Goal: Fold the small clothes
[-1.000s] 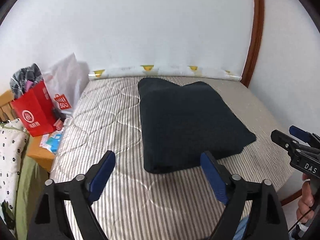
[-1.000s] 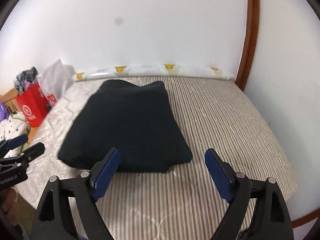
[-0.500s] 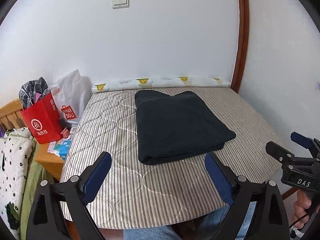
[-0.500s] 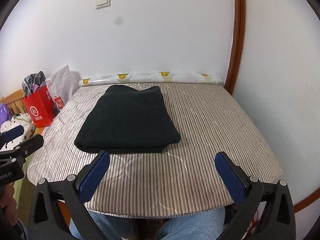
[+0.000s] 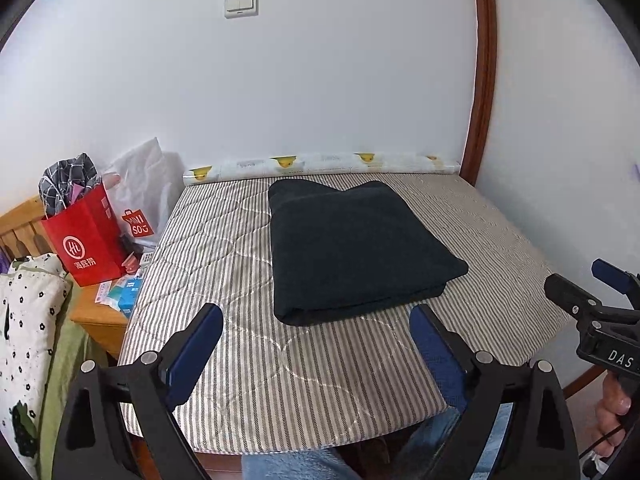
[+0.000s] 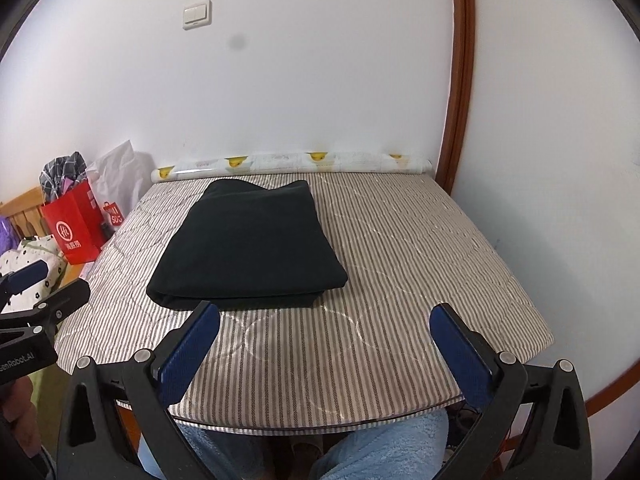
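Note:
A dark navy garment (image 5: 352, 248) (image 6: 248, 244) lies folded into a thick rectangle on the striped quilted pad (image 5: 248, 360) (image 6: 400, 264) that covers the table. My left gripper (image 5: 316, 344) hovers open over the pad's near edge, short of the garment, with nothing between its blue pads. My right gripper (image 6: 324, 340) is also open and empty, held above the near edge to the right of the garment's front corner. Each gripper shows at the side of the other's view.
A rolled duck-print sheet (image 5: 320, 164) lies along the wall at the pad's far edge. Left of the table stand a red paper bag (image 5: 86, 240), a white bag (image 5: 140, 192) and a wooden stand (image 5: 100, 316). A person's blue-trousered knees (image 6: 380, 452) sit under the near edge.
Both grippers have drawn back and upward from the folded garment, which now lies farther off in both views. The right gripper's jaws spread a little wider. The garment stayed in place.

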`<state>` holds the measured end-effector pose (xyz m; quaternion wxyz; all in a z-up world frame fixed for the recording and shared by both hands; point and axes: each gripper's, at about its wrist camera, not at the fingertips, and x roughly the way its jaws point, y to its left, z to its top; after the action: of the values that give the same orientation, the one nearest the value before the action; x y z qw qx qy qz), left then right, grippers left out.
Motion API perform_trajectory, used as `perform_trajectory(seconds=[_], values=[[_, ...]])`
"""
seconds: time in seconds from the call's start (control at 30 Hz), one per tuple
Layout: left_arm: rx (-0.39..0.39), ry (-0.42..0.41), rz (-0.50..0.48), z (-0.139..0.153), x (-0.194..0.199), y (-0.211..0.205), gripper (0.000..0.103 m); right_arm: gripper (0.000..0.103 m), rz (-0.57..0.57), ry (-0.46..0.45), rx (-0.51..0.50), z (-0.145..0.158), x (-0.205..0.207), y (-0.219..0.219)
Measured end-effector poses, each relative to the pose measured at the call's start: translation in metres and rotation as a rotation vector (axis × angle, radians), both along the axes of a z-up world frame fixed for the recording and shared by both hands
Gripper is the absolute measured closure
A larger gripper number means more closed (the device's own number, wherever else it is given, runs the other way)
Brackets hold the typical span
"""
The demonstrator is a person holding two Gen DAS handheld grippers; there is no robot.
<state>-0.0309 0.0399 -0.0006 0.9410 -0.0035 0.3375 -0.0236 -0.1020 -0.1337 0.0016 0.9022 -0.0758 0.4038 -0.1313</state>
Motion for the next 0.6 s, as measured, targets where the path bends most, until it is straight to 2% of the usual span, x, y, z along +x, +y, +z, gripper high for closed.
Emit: perform_trajectory(seconds=[0.6], values=[[-0.004, -0.001, 0.007, -0.0005, -0.0044, 0.0008, 0.009, 0.000, -0.001, -0.009, -0.023, 0.0026, -0.0035, -0.0012]])
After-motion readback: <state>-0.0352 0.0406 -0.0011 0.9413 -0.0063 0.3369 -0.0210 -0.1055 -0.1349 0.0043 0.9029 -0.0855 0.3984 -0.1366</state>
